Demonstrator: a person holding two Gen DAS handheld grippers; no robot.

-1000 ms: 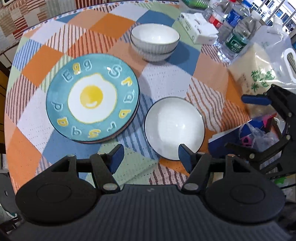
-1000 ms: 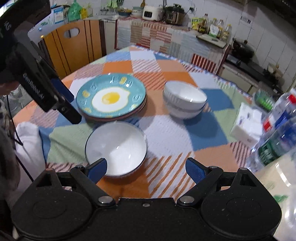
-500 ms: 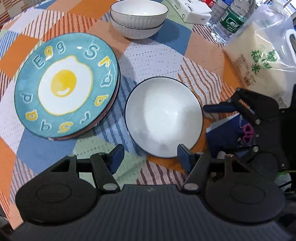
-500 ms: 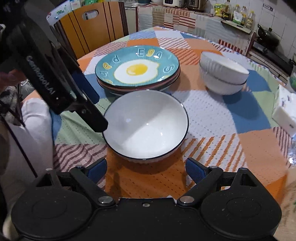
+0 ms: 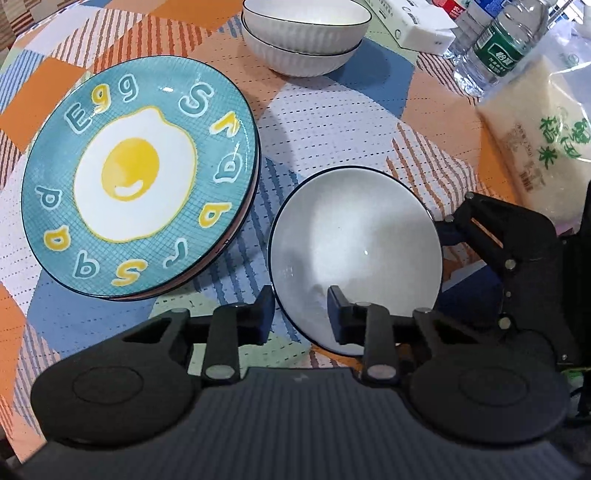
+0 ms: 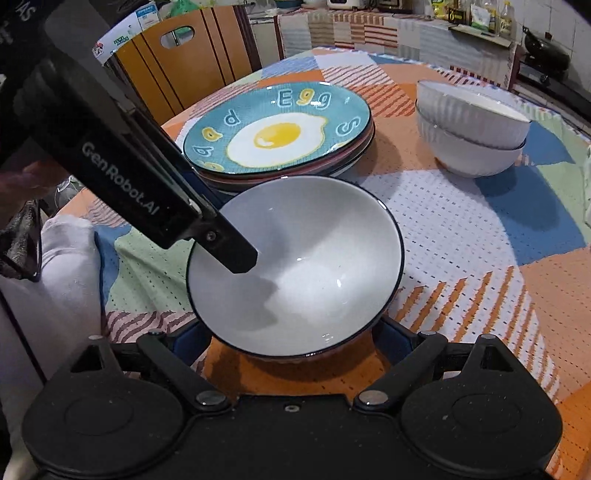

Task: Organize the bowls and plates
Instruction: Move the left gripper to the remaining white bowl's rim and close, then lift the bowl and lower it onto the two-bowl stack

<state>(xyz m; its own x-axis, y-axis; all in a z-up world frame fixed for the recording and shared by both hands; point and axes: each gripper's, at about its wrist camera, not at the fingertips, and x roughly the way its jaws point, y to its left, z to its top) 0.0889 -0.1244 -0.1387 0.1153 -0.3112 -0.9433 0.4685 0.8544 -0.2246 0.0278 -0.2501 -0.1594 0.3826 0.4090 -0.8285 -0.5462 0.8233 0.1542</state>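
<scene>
A single white bowl with a dark rim stands on the patchwork tablecloth, right of a stack of plates topped by a teal fried-egg plate. Two stacked ribbed white bowls sit further back. My left gripper points steeply down, its jaws closing on the single bowl's near-left rim. One finger is outside the wall, and the other finger rests on the inside. My right gripper is wide open, its blue pads flanking the bowl's base without touching it.
Water bottles, a white tissue box and a bag of rice crowd the table's right side. A wooden chair stands behind the plates. A person's white clothing is at the table's left edge.
Both grippers have come down onto the single bowl. The left jaws have narrowed from wide open to pinching its rim. The right fingers, still wide, now sit either side of it.
</scene>
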